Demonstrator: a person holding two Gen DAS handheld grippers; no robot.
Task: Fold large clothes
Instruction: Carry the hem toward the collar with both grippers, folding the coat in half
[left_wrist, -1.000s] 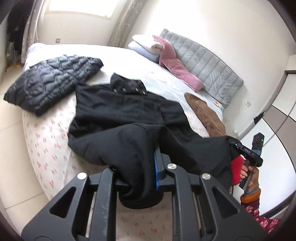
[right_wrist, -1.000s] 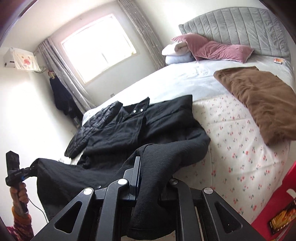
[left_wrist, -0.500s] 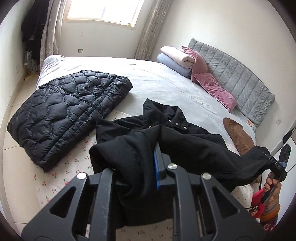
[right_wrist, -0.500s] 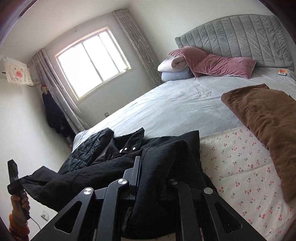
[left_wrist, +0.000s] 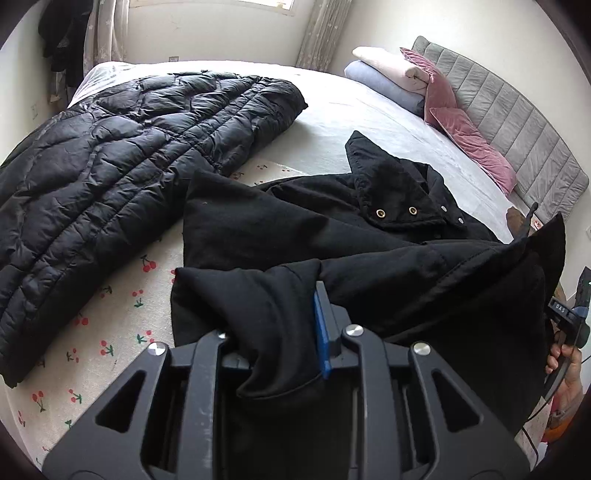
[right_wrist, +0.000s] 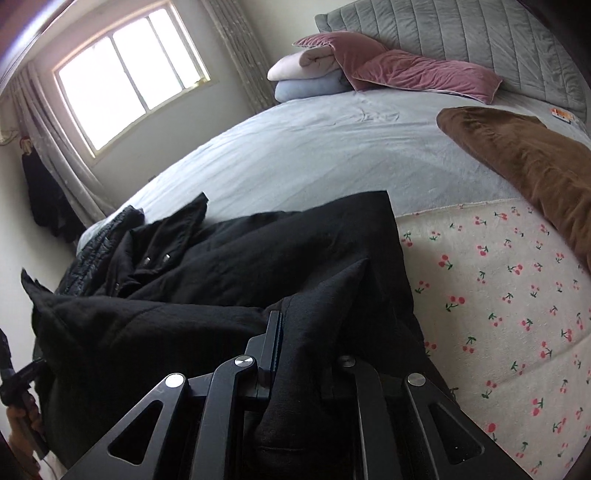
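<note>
A large black coat (left_wrist: 288, 225) with a snap-button collar lies on the bed; it also shows in the right wrist view (right_wrist: 258, 258). My left gripper (left_wrist: 284, 325) is shut on the coat's bottom hem at one corner and holds it up over the coat's body. My right gripper (right_wrist: 310, 317) is shut on the hem's other corner. The hem stretches between the two grippers as a raised fold. The right gripper's handle (left_wrist: 565, 317) shows at the right edge of the left wrist view.
A black quilted puffer jacket (left_wrist: 122, 173) lies on the bed beside the coat. A brown folded garment (right_wrist: 524, 155) lies to the right. Pink pillows (right_wrist: 406, 74) and folded blankets (right_wrist: 306, 74) sit by the grey headboard (right_wrist: 461, 33). The cherry-print mattress edge (right_wrist: 498, 295) is near me.
Both grippers carried the coat's hem up and forward over the bed, towards the collar. The lower half of the coat now folds over its upper half.
</note>
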